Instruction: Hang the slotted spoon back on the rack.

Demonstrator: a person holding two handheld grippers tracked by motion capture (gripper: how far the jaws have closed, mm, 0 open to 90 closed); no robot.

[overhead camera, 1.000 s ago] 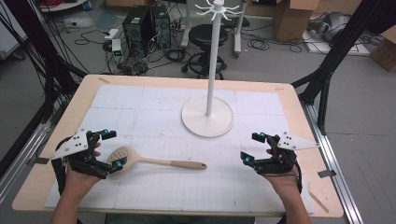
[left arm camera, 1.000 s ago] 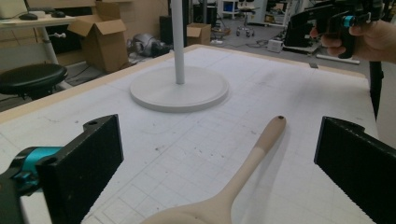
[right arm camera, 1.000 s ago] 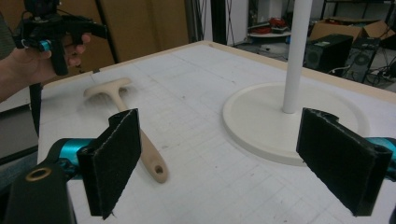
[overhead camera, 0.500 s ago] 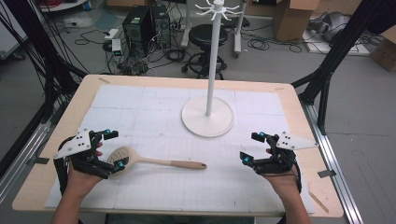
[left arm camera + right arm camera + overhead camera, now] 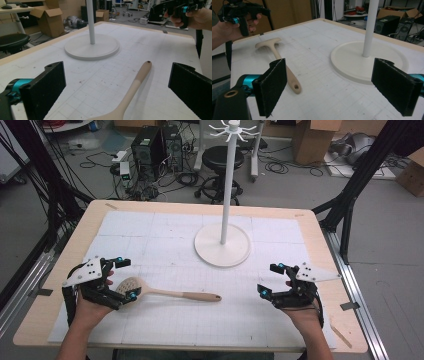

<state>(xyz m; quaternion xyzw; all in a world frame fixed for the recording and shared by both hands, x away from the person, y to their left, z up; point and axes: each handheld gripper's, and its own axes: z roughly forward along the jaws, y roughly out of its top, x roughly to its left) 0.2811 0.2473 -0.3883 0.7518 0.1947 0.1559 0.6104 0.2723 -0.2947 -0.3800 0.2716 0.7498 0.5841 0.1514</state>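
1. Spoon first: the wooden spoon (image 5: 165,292) lies flat on the white gridded mat (image 5: 175,330), toward the near left of the table (image 5: 320,245), its perforated head pointing left and its handle running right, a small hole at the handle's tip.
2. Left gripper (image 5: 125,279) sits right at the spoon's head, jaws spread wide apart; in the left gripper view the handle runs up between the two black pads with nothing clamped.
3. Over in the high view, the person's left hand (image 5: 87,307) holds that gripper low, near the mat.
4. Right gripper (image 5: 270,279) waits well apart from the spoon on the right side of the mat, jaws also wide apart and empty.
5. From the right gripper view, the spoon's handle end lies just past the left pad.
6. Beyond, the white stand (image 5: 223,220) rises from its round base at mid-table, hooks fanning out at the top.
7. Behind the table: a black stool (image 5: 220,157), computer towers (image 5: 155,145) and cardboard boxes (image 5: 312,140) on the floor.
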